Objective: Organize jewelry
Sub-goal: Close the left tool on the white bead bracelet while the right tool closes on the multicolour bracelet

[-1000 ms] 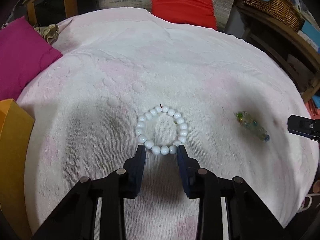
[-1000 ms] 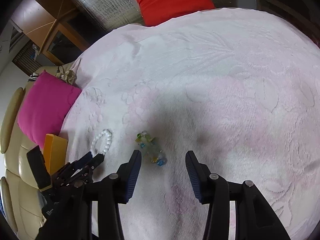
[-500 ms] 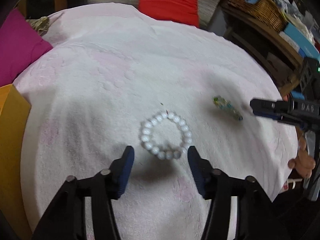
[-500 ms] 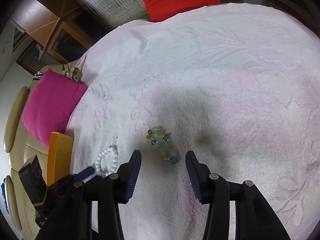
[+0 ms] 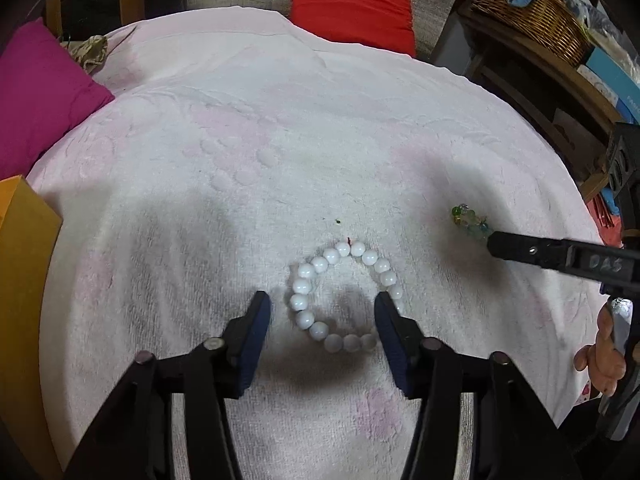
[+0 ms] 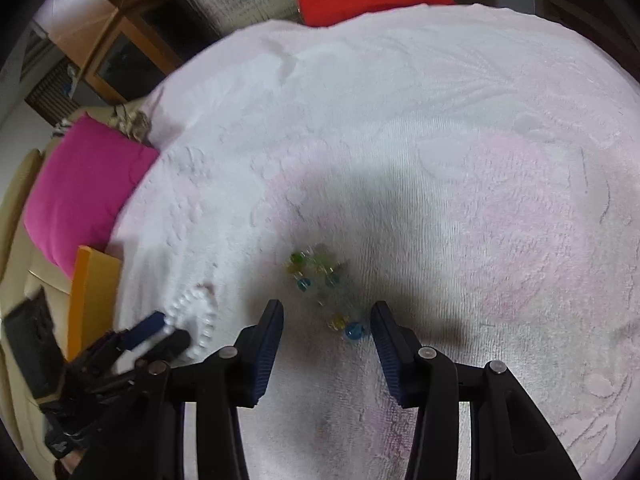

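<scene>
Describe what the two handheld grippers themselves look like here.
Both the left gripper and right gripper are black linkage frames with silver pivot pins and two fingers faced with ribbed dark-blue pads. Pale lettering marks the right gripper's side; a bare hand holds it. No cables visible.

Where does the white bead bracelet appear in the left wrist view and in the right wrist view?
Left wrist view: the white bead bracelet lies low in the centre, between the open fingers of the left gripper.
Right wrist view: the bracelet is at the lower left, blurred, beside the left gripper's tip.
Shared landmark: the magenta cushion, at the left edge in both views.
</scene>
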Tool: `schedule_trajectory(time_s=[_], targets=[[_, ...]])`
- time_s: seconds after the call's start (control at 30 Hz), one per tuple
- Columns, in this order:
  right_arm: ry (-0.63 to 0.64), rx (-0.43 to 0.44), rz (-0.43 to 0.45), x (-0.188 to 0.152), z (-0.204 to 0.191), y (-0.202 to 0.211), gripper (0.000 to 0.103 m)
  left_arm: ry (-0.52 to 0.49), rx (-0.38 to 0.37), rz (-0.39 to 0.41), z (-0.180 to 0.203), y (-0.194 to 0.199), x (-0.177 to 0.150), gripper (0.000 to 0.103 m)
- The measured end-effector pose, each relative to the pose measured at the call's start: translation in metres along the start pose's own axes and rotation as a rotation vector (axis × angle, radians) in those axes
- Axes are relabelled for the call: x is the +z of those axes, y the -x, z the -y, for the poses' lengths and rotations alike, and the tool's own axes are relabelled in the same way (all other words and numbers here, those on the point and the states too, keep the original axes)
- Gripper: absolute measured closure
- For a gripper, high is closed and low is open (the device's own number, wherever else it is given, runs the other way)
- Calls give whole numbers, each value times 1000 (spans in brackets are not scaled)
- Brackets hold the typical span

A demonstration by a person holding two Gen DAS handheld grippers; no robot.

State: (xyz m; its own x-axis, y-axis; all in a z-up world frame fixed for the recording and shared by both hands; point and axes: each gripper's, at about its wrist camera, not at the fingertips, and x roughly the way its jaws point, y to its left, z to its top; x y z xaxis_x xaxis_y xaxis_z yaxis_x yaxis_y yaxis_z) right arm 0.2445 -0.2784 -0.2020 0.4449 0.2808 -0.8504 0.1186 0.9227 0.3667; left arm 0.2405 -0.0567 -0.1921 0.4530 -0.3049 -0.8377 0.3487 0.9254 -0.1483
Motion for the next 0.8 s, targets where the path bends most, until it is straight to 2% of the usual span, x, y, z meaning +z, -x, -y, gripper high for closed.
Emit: schedule_trajectory(time_s=[0.07,0.1,0.17,0.3,0.53,0.8], targets=[[39,-19,11,-2,-2,1,70,-3,3,1,1,-2,0,69],[52,-30,13,-3,-2,1,77,-7,10,2,2,-3,0,77],[82,-55,18,-5,1,2,85,-12,24,7,4,-2,0,85],[99,-45,39,-7,7,13,91,13,-30,28,7,0,-2,94],[11,41,56,-4,30,30,91,-14,-94,102,22,9,6,94],[-79,100,40,4,39,34,90,-20,-144,99,25,10,6,94]])
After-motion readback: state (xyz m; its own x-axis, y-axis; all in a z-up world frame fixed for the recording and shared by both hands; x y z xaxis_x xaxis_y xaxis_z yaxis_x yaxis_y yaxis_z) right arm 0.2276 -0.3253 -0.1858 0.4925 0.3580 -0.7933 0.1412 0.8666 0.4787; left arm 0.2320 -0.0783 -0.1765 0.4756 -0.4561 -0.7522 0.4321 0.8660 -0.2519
